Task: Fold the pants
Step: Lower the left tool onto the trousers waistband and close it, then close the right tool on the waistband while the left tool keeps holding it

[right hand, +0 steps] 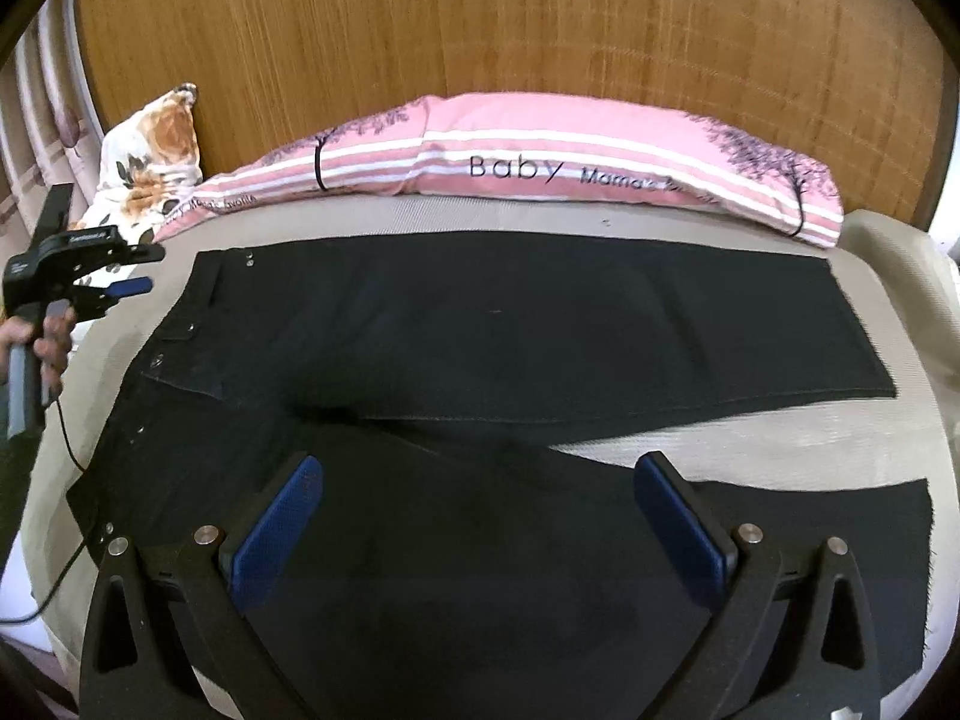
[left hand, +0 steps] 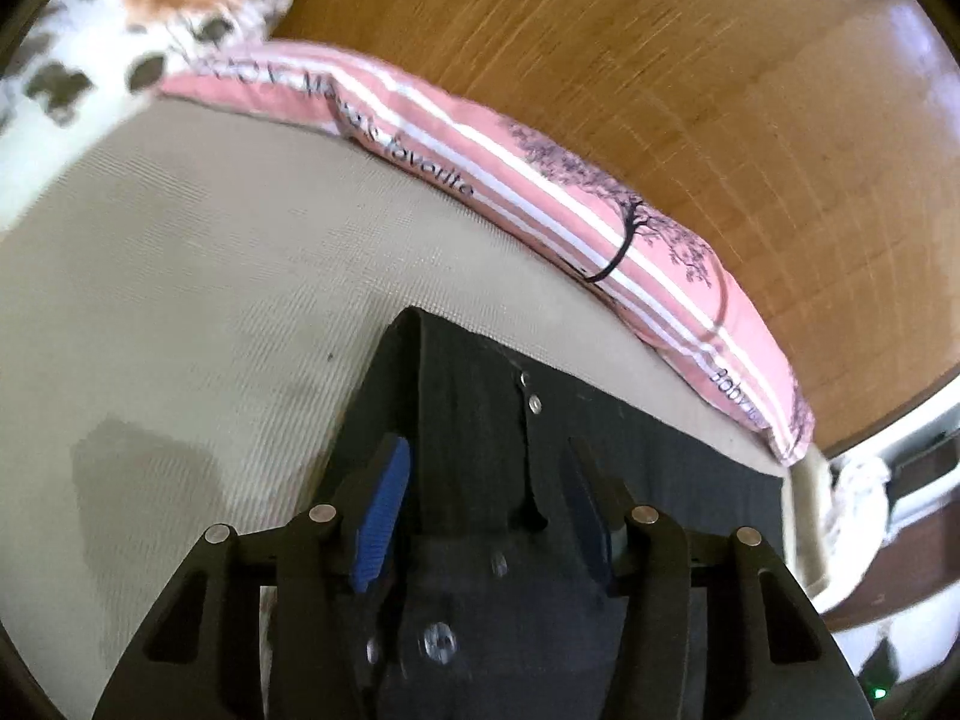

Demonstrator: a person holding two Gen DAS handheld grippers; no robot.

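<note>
The black pants (right hand: 480, 324) lay limp on the bed (right hand: 750, 432); waistband looked the best hold. The left claw (left hand: 486, 480) half-closed over it, gripping nothing; the right claw (right hand: 480, 516) stood apart.

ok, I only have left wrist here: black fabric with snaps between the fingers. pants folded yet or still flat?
Observer: Not folded. In the right wrist view the pants lie spread flat on the bed, waist at the left, both legs running to the right.
Operator: legs together?
Observer: No. They part in a V, and the beige cover shows between them toward the hems.
Operator: where's the right gripper?
Observer: The right gripper is over the near leg with its jaws wide open and nothing pinched.
</note>
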